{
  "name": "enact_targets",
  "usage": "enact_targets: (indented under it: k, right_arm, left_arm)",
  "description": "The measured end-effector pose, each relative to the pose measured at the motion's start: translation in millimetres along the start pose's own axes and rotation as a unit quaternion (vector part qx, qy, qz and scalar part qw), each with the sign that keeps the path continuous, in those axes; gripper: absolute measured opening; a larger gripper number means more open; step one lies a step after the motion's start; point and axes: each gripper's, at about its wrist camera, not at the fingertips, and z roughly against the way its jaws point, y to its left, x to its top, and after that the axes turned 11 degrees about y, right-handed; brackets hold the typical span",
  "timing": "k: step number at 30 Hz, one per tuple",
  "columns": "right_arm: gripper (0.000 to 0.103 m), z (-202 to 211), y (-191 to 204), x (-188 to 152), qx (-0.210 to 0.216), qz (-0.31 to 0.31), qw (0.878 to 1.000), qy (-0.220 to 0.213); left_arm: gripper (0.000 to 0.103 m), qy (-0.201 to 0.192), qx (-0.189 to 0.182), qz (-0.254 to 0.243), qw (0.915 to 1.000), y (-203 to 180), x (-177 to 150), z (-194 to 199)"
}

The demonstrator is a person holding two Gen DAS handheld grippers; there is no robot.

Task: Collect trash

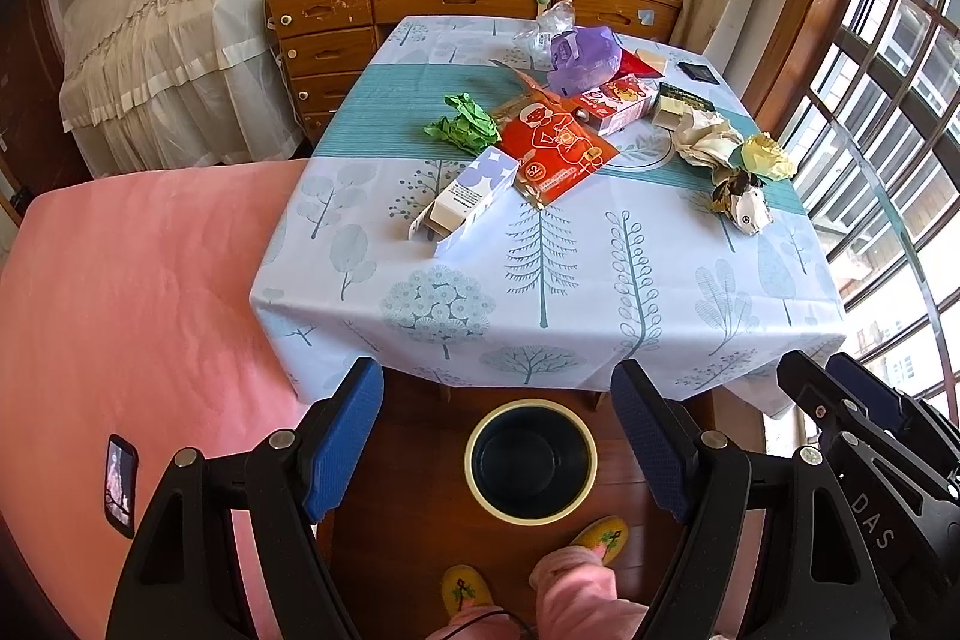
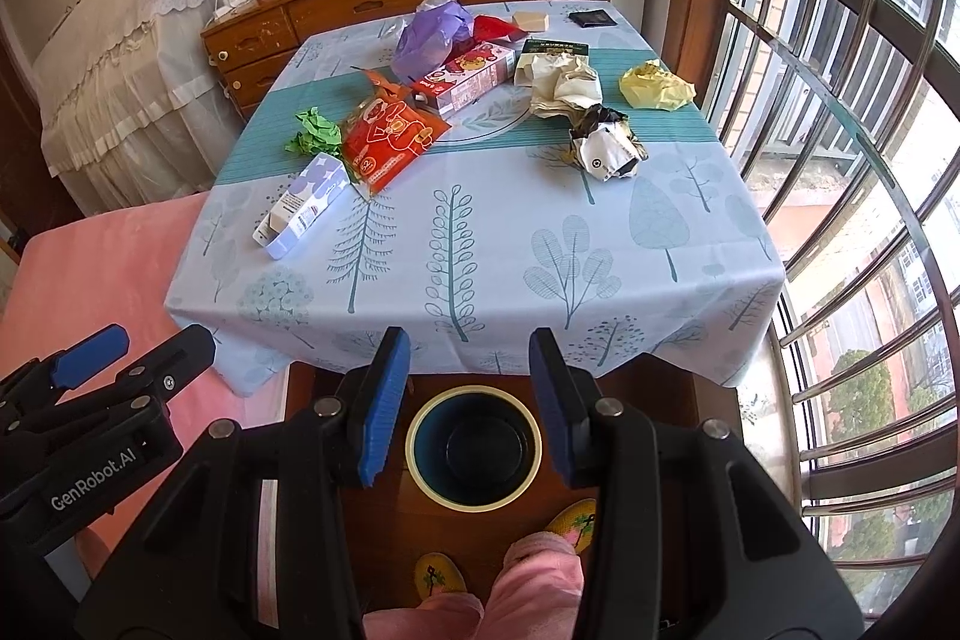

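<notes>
Both grippers are hovering empty: left gripper (image 1: 498, 445) gaping wide, right gripper (image 2: 470, 400) half-parted, the bin (image 2: 473, 447) sitting below, trash waiting at twelve o'clock on the table (image 2: 480, 280).

You're standing in somebody's bedroom at home, pretty clearly: pink bed (image 1: 138, 292) on your left, a wooden dresser (image 1: 468, 4) against the wall loaded with photo frames and trinkets, a lace-covered cabinet (image 1: 174, 58), a table with a tree-print tablecloth (image 1: 540, 268), and you're wearing yellow slippers (image 1: 600, 538) on a wood floor.
</notes>
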Motion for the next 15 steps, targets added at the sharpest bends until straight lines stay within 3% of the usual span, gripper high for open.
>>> enact_targets:
  k: [15]
  right_arm:
    - [0.038,36.5,-4.1,-4.9,-0.028,-0.035,0.998,-0.045]
  left_arm:
    - [0.080,-0.014,-0.024,-0.030,0.9991,-8.8,17.7,10.9]
